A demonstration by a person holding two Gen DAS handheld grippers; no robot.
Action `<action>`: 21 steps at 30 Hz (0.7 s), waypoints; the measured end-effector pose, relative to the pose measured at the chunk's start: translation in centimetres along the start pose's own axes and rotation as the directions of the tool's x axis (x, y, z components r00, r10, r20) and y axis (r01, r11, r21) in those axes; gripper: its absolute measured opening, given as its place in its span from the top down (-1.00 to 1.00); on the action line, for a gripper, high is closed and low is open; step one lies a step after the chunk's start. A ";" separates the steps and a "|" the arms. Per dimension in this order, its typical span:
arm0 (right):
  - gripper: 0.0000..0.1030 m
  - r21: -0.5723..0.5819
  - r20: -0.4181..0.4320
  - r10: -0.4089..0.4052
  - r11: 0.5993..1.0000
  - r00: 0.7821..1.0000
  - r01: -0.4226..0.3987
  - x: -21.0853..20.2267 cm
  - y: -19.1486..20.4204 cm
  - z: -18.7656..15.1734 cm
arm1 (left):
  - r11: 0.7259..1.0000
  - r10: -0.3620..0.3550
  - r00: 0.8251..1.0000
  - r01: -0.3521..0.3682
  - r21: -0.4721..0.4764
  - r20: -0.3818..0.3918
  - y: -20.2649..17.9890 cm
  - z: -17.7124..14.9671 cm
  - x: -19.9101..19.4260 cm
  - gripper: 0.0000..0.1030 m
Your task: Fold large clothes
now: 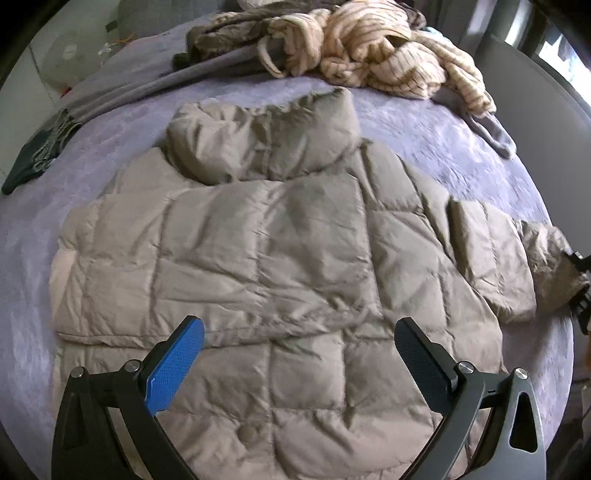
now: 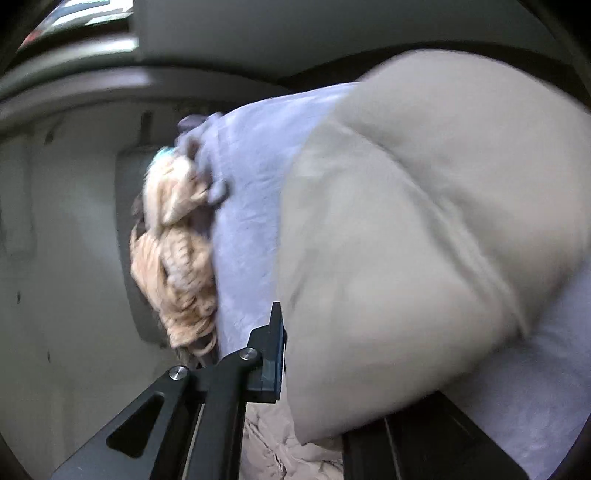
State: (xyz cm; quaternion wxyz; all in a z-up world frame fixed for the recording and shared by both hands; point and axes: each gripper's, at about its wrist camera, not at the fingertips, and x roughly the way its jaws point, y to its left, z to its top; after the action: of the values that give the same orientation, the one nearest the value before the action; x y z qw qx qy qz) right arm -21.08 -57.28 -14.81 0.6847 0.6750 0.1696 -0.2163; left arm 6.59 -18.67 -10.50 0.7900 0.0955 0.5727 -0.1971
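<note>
A beige quilted puffer jacket point(image 1: 280, 258) lies flat on a lilac bed cover point(image 1: 443, 147), hood toward the far side, left sleeve folded across its body. My left gripper point(image 1: 299, 343) is open and empty, hovering above the jacket's lower part. At the right edge my right gripper point(image 1: 580, 280) holds the jacket's right sleeve cuff point(image 1: 546, 251). In the right wrist view the sleeve point(image 2: 424, 240) fills the frame, pinched between the fingers point(image 2: 275, 354); the view is blurred.
A heap of clothes lies at the far side of the bed: a cream striped knit point(image 1: 388, 55) point(image 2: 173, 258), a brown garment point(image 1: 221, 33) and a grey one point(image 1: 184, 81). A dark item point(image 1: 33, 155) lies at the left edge. A grey headboard point(image 1: 535, 92) stands to the right.
</note>
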 end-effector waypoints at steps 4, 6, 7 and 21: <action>0.84 -0.163 -0.063 0.021 0.986 0.998 -0.031 1.8 5.3 -2.1 | 0.999 0.029 1.000 -0.028 -0.018 0.012 2.1 0.7 -0.2 -1.00; 0.83 -0.303 -0.099 -0.001 0.953 0.995 -0.029 3.4 9.5 -4.5 | 0.999 0.037 0.999 -0.036 -0.036 0.020 3.6 0.9 -0.4 -1.00; 0.83 -0.361 -0.113 -0.012 0.932 0.993 -0.030 4.2 11.2 -5.7 | 0.998 0.039 0.999 -0.038 -0.043 0.023 4.3 1.0 -0.4 -1.00; 0.83 -0.865 -0.273 -0.349 0.497 0.897 -0.070 18.8 17.4 -32.2 | 0.985 0.109 0.993 -0.102 -0.139 0.038 14.9 0.1 0.8 -1.00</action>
State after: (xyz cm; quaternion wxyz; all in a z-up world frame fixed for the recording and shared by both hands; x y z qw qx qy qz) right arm 5.92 -26.46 -10.86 0.8545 0.2592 0.4500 -0.0117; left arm 13.20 -5.43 -12.35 0.8167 0.0667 0.5611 -0.1171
